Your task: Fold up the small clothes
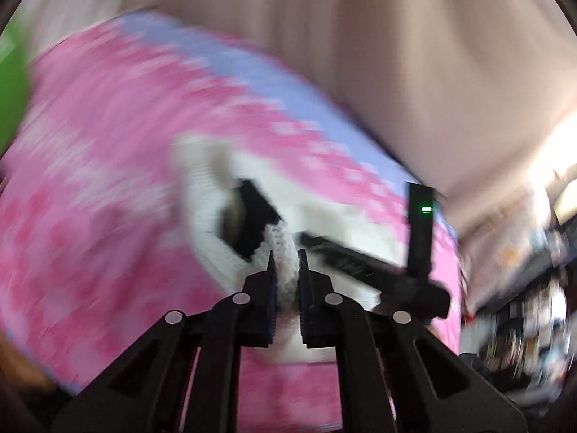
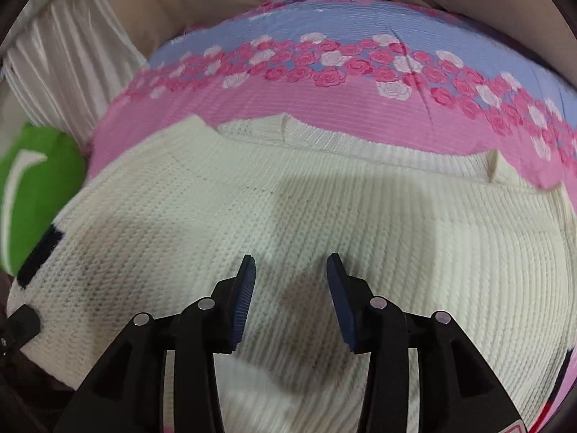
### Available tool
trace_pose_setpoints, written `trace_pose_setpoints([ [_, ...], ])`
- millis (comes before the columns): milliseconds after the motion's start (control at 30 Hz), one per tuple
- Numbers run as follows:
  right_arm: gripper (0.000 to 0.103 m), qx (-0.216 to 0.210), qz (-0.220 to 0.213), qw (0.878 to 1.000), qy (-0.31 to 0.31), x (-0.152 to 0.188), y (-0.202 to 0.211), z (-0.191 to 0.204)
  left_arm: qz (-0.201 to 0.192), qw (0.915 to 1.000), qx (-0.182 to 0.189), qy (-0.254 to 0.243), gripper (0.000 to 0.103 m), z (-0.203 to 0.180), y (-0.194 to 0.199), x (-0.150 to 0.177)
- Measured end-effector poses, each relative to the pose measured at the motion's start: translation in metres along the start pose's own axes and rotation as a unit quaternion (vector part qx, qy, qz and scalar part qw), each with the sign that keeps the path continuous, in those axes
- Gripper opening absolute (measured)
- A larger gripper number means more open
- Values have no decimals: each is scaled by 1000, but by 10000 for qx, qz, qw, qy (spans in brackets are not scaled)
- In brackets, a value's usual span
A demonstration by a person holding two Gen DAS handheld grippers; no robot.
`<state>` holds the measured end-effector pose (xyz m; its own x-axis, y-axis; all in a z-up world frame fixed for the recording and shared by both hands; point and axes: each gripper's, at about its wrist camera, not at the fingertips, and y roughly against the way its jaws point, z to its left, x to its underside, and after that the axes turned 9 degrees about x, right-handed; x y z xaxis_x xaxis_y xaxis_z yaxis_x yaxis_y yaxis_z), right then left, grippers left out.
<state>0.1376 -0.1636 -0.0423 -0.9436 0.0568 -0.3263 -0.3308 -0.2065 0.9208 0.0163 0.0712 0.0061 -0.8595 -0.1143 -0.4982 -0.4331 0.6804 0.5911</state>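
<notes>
A cream knit sweater (image 2: pixel 324 209) with black patches lies spread on a pink and blue flowered bed sheet (image 2: pixel 324 54). My right gripper (image 2: pixel 291 267) is open and empty, hovering just above the middle of the sweater. My left gripper (image 1: pixel 287 258) is shut on a bunched edge of the sweater (image 1: pixel 285 252) and holds it up off the sheet; this view is motion-blurred. The rest of the sweater (image 1: pixel 216 195) hangs and lies beyond it. The other gripper (image 1: pixel 396 270) shows as a black shape to the right in the left wrist view.
A green cushion (image 2: pixel 32 187) lies at the left edge of the bed, also in the left wrist view (image 1: pixel 10 83). White pleated curtains (image 2: pixel 61 57) and a beige wall stand behind. Cluttered shelves (image 1: pixel 523 288) are at the right.
</notes>
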Motion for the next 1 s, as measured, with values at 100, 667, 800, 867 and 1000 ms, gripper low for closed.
trace_pose_setpoints([
  [100, 45, -410, -308, 9965, -659, 9, 42, -46, 411, 9955, 429, -741, 8, -66, -47, -4],
  [667, 74, 154, -804, 9468, -3111, 141, 143, -253, 2483, 9263, 430, -2800, 74, -145, -153, 88],
  [800, 86, -196, -781, 9656, -2473, 101, 132, -205, 1681, 9622, -54, -2142, 78, -93, -101, 47],
  [867, 86, -161, -687, 9775, -1989, 80, 118, -181, 1505, 9745, -216, -1647, 78, -64, -83, 37],
  [1000, 86, 561, -89, 9840, -1687, 59, 77, -170, 1157, 9869, -545, -983, 78, -23, -52, 44],
])
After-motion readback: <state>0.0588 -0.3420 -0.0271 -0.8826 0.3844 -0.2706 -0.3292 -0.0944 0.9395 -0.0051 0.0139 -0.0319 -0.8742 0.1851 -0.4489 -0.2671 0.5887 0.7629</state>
